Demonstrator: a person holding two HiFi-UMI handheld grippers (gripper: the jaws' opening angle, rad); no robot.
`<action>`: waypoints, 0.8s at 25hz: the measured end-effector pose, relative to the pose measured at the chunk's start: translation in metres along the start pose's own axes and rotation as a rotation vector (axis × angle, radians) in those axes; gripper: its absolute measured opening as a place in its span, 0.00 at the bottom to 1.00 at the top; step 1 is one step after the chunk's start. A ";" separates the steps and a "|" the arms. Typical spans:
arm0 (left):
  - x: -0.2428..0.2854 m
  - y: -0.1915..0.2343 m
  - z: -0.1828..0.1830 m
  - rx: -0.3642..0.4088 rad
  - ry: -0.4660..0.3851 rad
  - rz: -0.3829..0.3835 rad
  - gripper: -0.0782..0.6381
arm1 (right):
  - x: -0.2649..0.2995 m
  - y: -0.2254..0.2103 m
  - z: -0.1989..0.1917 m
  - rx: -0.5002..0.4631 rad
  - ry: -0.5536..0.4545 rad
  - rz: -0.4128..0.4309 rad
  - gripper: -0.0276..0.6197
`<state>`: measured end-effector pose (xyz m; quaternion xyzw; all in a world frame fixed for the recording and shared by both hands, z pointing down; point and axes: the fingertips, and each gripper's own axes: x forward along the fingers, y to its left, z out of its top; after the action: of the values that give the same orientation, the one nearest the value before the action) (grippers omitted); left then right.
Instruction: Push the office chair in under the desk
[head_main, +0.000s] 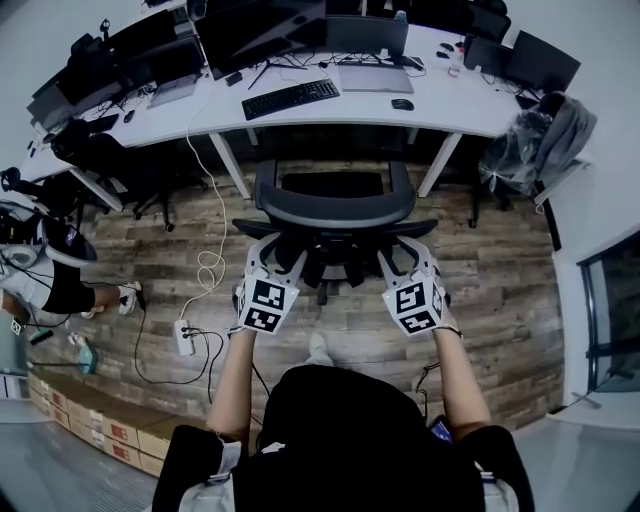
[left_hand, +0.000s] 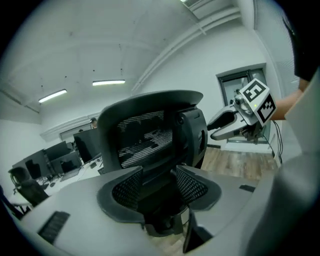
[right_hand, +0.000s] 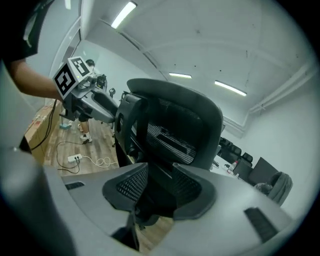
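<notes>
Below the backrest, the chair's (head_main: 335, 200) base and wheels are mostly hidden, and the person's own body covers the near floor. It is a black chair with a mesh back and armrests, standing on plank flooring just short of the white desk (head_main: 440, 100). Both arms reach forward, with the left gripper (head_main: 280, 255) and right gripper (head_main: 402, 255) at either side of the backrest. Each pair of jaws stands apart, not clamped, with the dark back frame showing in the gap.

The chair (head_main: 335, 215) stands before you, the desk (head_main: 440, 112) beyond it. On the desk, the keyboard (head_main: 291, 98) lies beyond the chair's left side, the laptop (head_main: 374, 75) and mouse (head_main: 402, 104) beyond its right. Left of the chair — on the floor (head_main: 500, 290) — lies a power strip (head_main: 185, 337); boxes (head_main: 100, 428) sit farther left, nearer you.
</notes>
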<state>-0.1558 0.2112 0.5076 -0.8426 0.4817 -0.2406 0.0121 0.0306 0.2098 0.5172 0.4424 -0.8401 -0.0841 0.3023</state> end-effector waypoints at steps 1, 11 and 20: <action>0.004 0.000 -0.001 0.032 0.012 -0.009 0.41 | 0.004 -0.001 0.000 -0.025 0.007 -0.003 0.26; 0.036 -0.011 -0.021 0.485 0.166 -0.051 0.51 | 0.033 0.002 -0.004 -0.314 0.086 0.013 0.37; 0.058 -0.005 -0.026 0.620 0.211 -0.068 0.59 | 0.056 0.007 -0.002 -0.432 0.099 0.005 0.45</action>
<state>-0.1381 0.1716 0.5548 -0.7848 0.3558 -0.4620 0.2100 0.0034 0.1695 0.5461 0.3690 -0.7877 -0.2396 0.4312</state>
